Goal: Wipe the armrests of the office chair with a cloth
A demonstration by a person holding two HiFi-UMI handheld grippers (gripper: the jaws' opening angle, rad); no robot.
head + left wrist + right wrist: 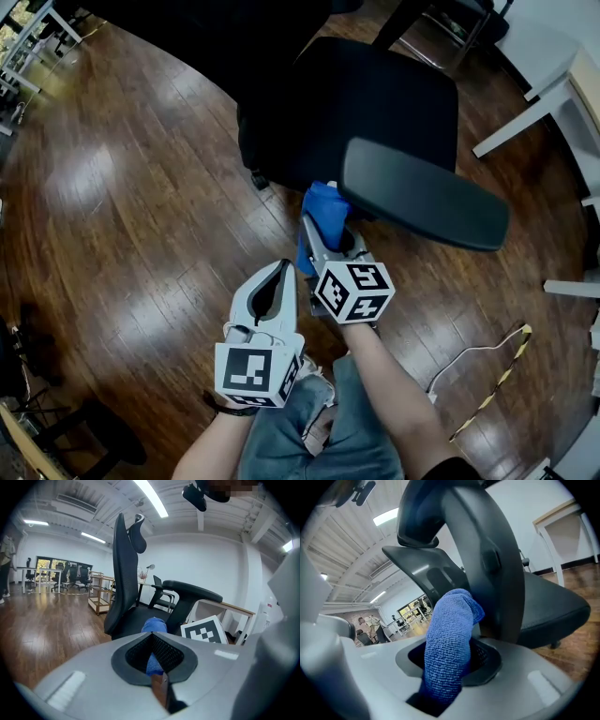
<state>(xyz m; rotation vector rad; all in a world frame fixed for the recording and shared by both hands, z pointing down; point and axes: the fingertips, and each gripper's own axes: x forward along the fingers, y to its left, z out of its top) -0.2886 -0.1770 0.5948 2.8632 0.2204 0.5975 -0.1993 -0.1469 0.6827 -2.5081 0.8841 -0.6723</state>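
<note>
Wiping is the step in hand, as we judge it, though the stroke itself looks barely begun. The right gripper is clamped on the blue cloth, which stands up out of its jaws in a thick fold. That fold sits tucked at the near end of the armrest pad, just under its rounded edge rather than on its top face. In the right gripper view the cloth rises close in front of the dark support post with the pad overhead; we cannot tell whether it touches the post or is just beside it. The left gripper hangs beside the right one, nearer to us and over the wooden floor, its jaws closed together on nothing. The blue we see through the hollow in its own view is the cloth beyond it, not something it grips. The seat of the office chair lies past the armrest. The next move, we think, calls for lifting the cloth clear of the pad's edge, laying the fold flat on the top surface and drawing it along the length of the pad with steady downward pressure, the grip firm enough that the fold does not slip out. We expect the second armrest to need the same pass, and we cannot make it out clearly from here
</note>
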